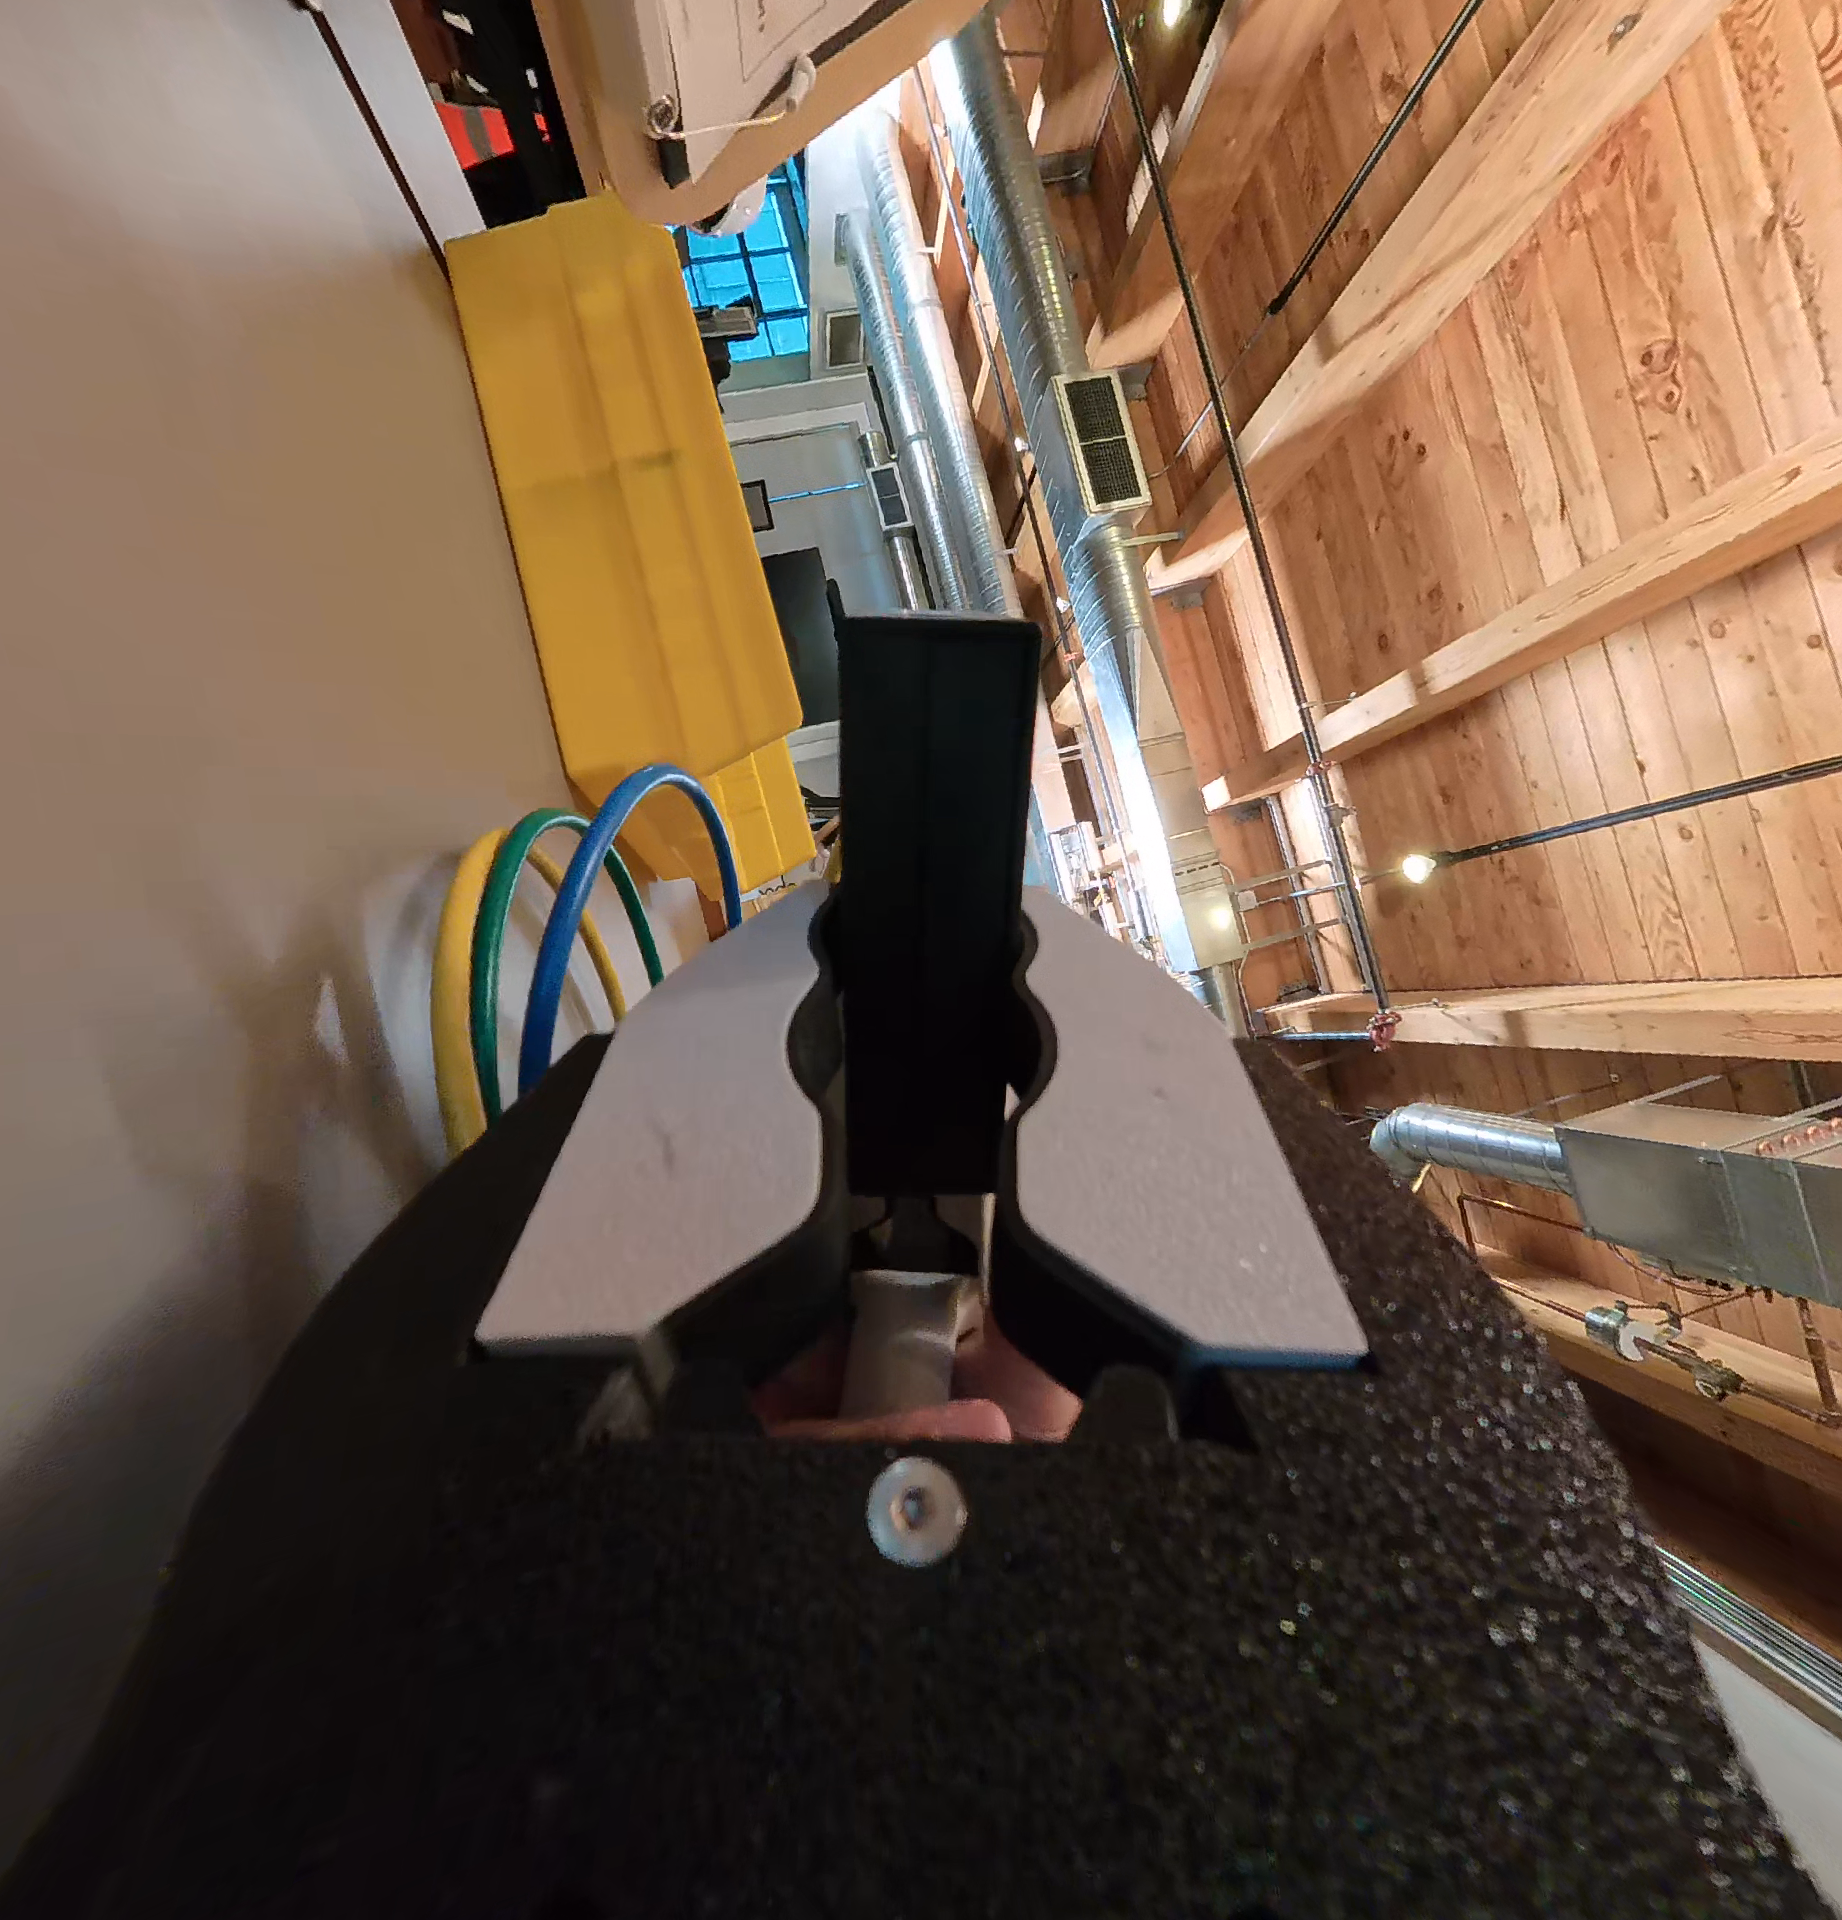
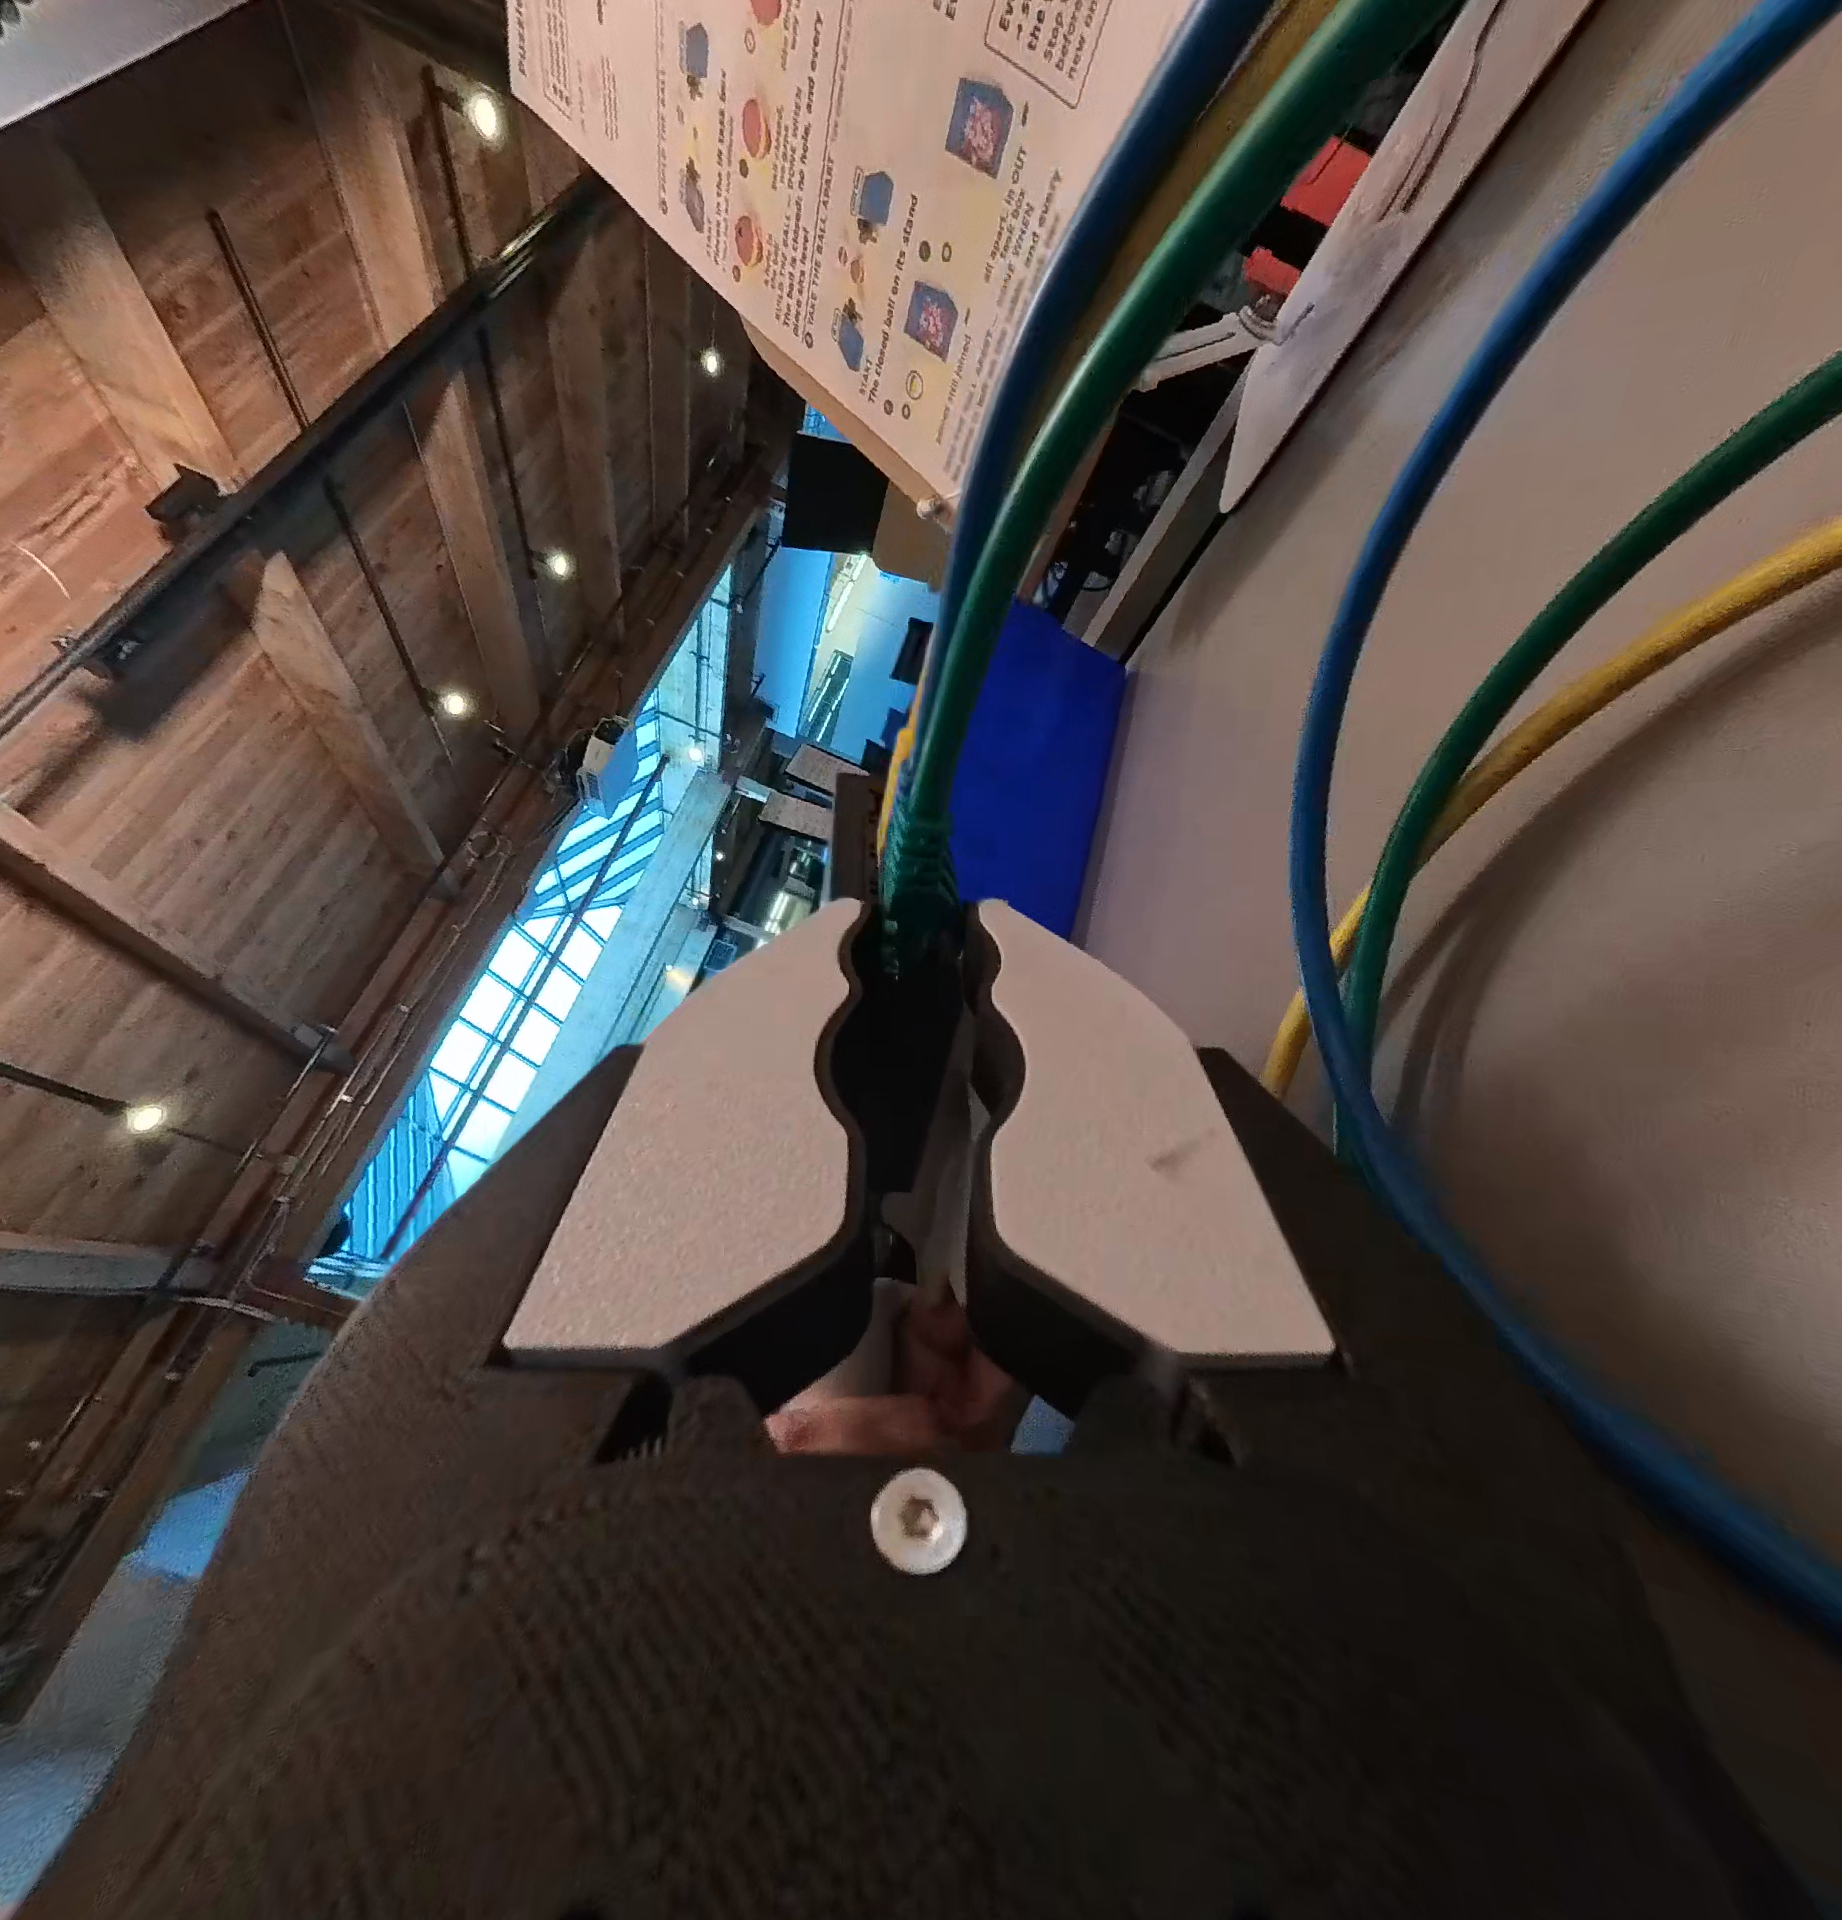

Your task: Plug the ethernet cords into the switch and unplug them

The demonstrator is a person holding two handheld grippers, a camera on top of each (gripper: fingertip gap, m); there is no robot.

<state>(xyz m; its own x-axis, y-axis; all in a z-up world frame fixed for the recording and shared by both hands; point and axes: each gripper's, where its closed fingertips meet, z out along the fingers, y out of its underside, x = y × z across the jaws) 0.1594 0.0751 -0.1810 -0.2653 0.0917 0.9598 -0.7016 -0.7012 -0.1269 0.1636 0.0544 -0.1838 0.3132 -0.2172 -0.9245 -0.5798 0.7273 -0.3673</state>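
In the left wrist view my left gripper [image 1: 927,914] is shut on the black box-shaped switch [image 1: 932,810], which sticks out forward between the fingers. Yellow [image 1: 455,987], green [image 1: 491,935] and blue [image 1: 584,862] ethernet cords loop over the table to its left. In the right wrist view my right gripper [image 2: 919,920] is shut on the boot of the green cord's plug [image 2: 917,862], right beside a dark edge of the switch [image 2: 855,821]. Whether the plug sits in a port is hidden. Blue [image 2: 1343,727], green [image 2: 1519,665] and yellow [image 2: 1623,675] cords loop to the right.
Both views are tilted steeply, showing a wooden ceiling with ducts. The pale table [image 1: 221,623] runs along the left; a yellow bin [image 1: 626,499] stands on it. In the right wrist view a blue bin [image 2: 1031,748] and a printed sheet [image 2: 792,156] lie beyond the cords. The tips of both grippers are at nearly the same place.
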